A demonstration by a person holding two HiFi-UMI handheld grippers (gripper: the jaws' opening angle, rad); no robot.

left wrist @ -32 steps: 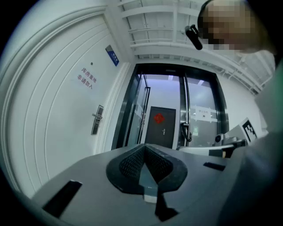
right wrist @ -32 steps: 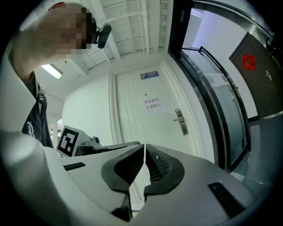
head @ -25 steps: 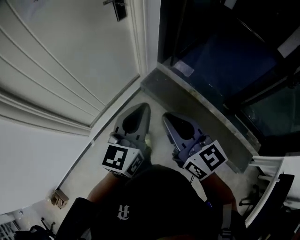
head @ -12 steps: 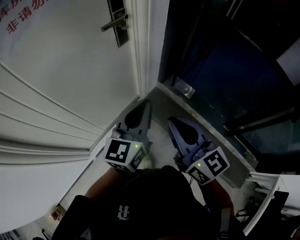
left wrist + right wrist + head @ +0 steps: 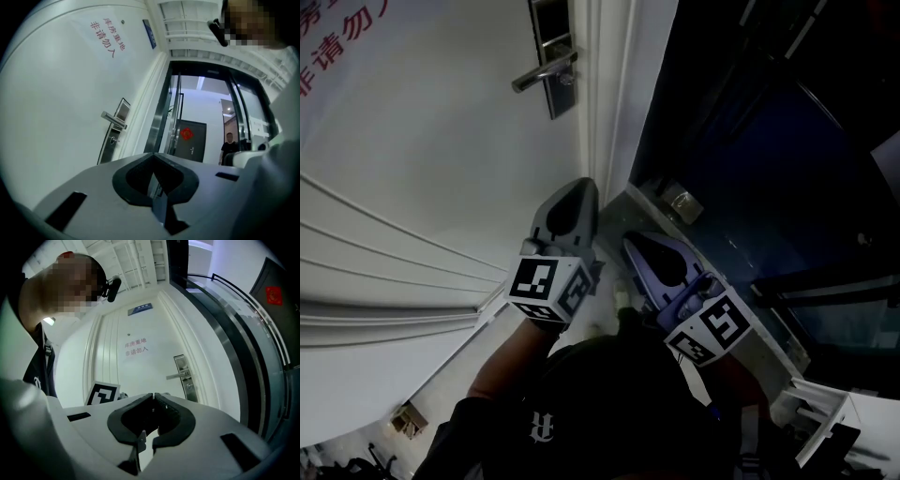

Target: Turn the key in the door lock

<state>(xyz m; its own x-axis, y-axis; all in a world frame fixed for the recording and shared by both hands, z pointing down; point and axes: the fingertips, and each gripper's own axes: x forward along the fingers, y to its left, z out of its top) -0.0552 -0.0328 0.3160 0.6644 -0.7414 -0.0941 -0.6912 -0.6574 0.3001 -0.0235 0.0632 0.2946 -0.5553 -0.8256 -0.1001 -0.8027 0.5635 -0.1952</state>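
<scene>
A white door [image 5: 422, 159] carries a steel lock plate with a lever handle [image 5: 544, 73]. The same handle [image 5: 113, 119] shows in the left gripper view, with a small keyhole fitting [image 5: 112, 139] under it; whether a key sits in it is too small to tell. In the right gripper view the handle [image 5: 180, 376] is ahead and right of centre. My left gripper [image 5: 579, 192] is shut and holds nothing, pointing up along the door edge, well below the handle. My right gripper [image 5: 630, 242] is beside it, also shut and holding nothing.
Red characters [image 5: 108, 37] are printed on the door. Right of the white door frame [image 5: 609, 94] stands dark glass [image 5: 769, 141] over a stone sill [image 5: 741, 281]. A dark door with a red ornament [image 5: 187, 134] and a person [image 5: 229, 143] show through the glass.
Both grippers have risen along the door toward the lock, staying shut. The lever handle has come further down into the head view.
</scene>
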